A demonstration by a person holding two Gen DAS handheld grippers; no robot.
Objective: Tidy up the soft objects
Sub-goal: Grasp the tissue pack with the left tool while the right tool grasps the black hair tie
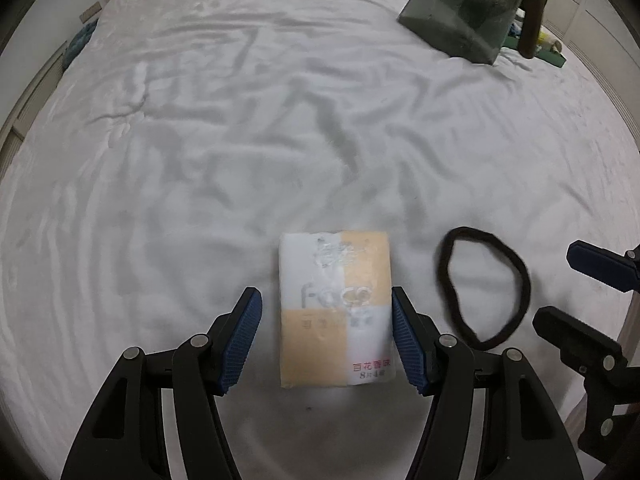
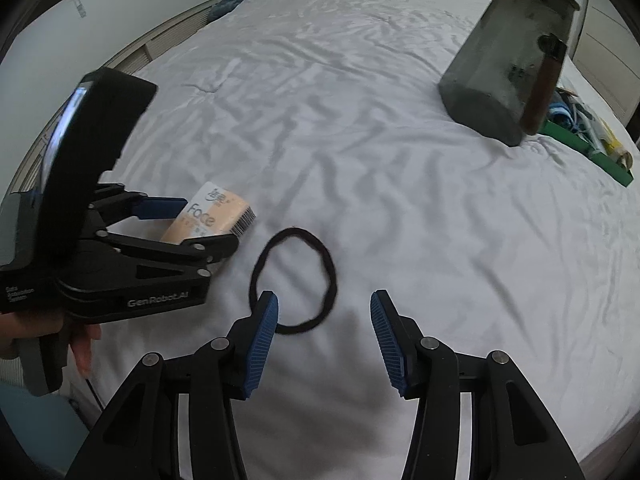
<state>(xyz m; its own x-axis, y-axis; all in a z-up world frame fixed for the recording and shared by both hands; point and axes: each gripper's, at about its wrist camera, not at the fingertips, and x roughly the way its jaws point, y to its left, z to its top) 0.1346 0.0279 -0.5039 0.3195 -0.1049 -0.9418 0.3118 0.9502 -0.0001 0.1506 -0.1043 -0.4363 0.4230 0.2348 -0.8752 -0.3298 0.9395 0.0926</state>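
A small tissue pack (image 1: 335,308), white and peach with "Face" printed on it, lies on the white bed sheet (image 1: 240,140). My left gripper (image 1: 326,334) is open with its blue pads on either side of the pack, not squeezing it. A black hair band (image 1: 486,286) lies in a loop just right of the pack. In the right wrist view my right gripper (image 2: 324,338) is open just above and behind the hair band (image 2: 294,280), its left pad over the loop's near edge. The left gripper (image 2: 192,224) and tissue pack (image 2: 212,218) show at the left.
A dark translucent bin (image 2: 508,56) lies tilted on the bed at the far right, also in the left wrist view (image 1: 464,12). A green tray (image 2: 580,136) with mixed items sits beside it. A wooden headboard and a bluish cloth (image 2: 228,4) lie past the far bed edge.
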